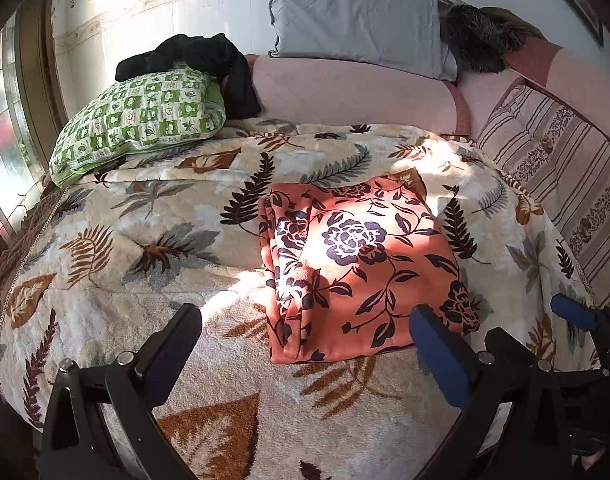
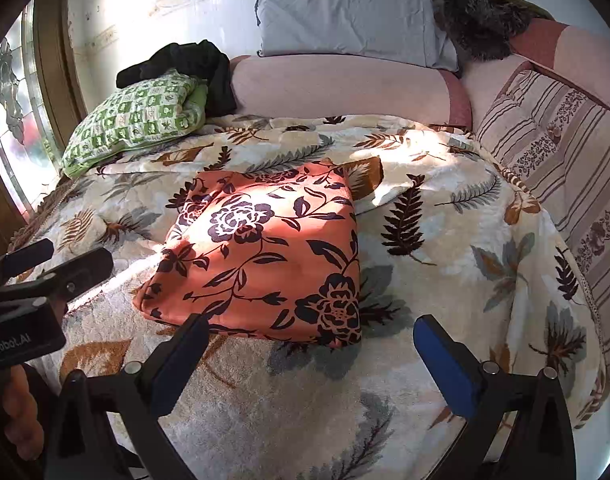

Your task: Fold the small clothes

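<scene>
In the left wrist view, the left gripper (image 1: 307, 344) is seen with its jaws spread wide and nothing between them, held above the leaf-patterned blanket (image 1: 117, 280). The orange floral garment (image 1: 361, 268) lies just ahead and to the right, already folded into a compact rectangle on the blanket. Its long axis runs away from the camera toward the grey pillow (image 1: 357, 20), with a lengthwise fold showing along its left edge. One blue pad of the right gripper (image 1: 573, 312) is glimpsed at the right margin.

In the right wrist view, the right gripper (image 2: 309, 352) is likewise spread and empty, its near fingertip close to the garment's (image 2: 265, 252) near edge; contact cannot be told. The left gripper (image 2: 61, 260) is seen at the left edge. The cloth is judged thin, light, soft and somewhat slippery, so layers may shift; it is best taken by pinching all layers together at the two near corners.
</scene>
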